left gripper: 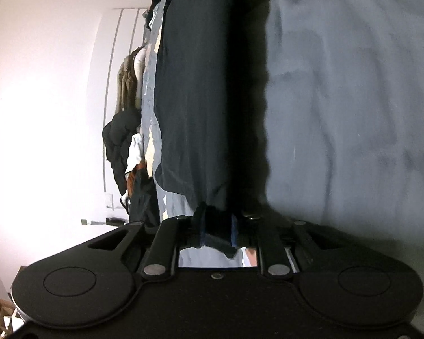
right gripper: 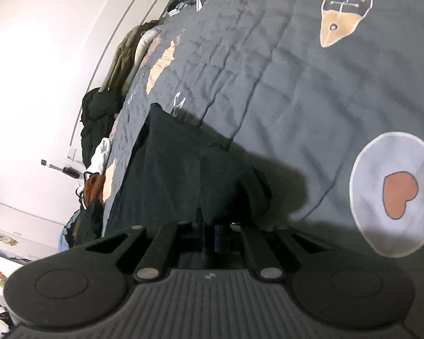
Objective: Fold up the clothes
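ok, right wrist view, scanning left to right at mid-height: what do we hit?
White wall → heap of clothes at the bed's edge → dark garment clamped in the right gripper → grey quilted bedspread → pale round patch with a brown heart.

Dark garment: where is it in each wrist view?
Left wrist: dark garment runs up the centre from the left tongs, which pinch its edge.
Right wrist: it fills lower centre, pinched in the right tongs.
Shared landmark: brown jacket by the wall.
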The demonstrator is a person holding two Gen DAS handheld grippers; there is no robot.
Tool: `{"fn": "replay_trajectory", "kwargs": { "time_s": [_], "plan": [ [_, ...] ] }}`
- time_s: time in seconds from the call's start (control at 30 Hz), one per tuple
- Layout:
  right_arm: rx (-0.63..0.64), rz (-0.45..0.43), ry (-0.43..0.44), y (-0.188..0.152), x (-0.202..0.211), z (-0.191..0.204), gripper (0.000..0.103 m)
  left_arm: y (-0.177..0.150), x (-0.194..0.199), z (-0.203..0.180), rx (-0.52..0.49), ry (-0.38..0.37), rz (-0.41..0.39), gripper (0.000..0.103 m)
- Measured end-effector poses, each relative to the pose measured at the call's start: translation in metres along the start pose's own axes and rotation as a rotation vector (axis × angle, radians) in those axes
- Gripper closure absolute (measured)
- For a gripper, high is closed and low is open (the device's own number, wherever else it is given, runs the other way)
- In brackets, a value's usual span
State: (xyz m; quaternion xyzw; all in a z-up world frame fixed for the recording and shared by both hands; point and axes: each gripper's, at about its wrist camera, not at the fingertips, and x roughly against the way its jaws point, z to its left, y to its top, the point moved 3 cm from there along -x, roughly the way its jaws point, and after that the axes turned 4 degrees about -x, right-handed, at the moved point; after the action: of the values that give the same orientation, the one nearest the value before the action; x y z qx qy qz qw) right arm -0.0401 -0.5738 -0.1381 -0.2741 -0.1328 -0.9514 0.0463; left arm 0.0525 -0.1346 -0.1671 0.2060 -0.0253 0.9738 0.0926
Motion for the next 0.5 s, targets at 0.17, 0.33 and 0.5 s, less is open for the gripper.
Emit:
{"fn": "replay_trajectory", "kwargs": {
  "time_s": [0.17, 0.33, 0.5],
  "plan": [
    [-0.009, -0.027, -0.027, 0.004, 0.002, -0.004, 0.098, -0.016, 0.011, 0.030, 0.176, -0.042, 0.079, 0.079],
    [0.042, -0.005, -0.052, 0.004, 0.000, 0.000, 0.097, -0.025, 0.025, 0.060, 0.385, -0.106, 0.136, 0.060],
    [0.141, 0.010, -0.088, 0.002, 0.000, 0.010, 0.095, 0.003, 0.053, 0.098, 0.940, -0.312, 0.053, 0.033]
  ]
}}
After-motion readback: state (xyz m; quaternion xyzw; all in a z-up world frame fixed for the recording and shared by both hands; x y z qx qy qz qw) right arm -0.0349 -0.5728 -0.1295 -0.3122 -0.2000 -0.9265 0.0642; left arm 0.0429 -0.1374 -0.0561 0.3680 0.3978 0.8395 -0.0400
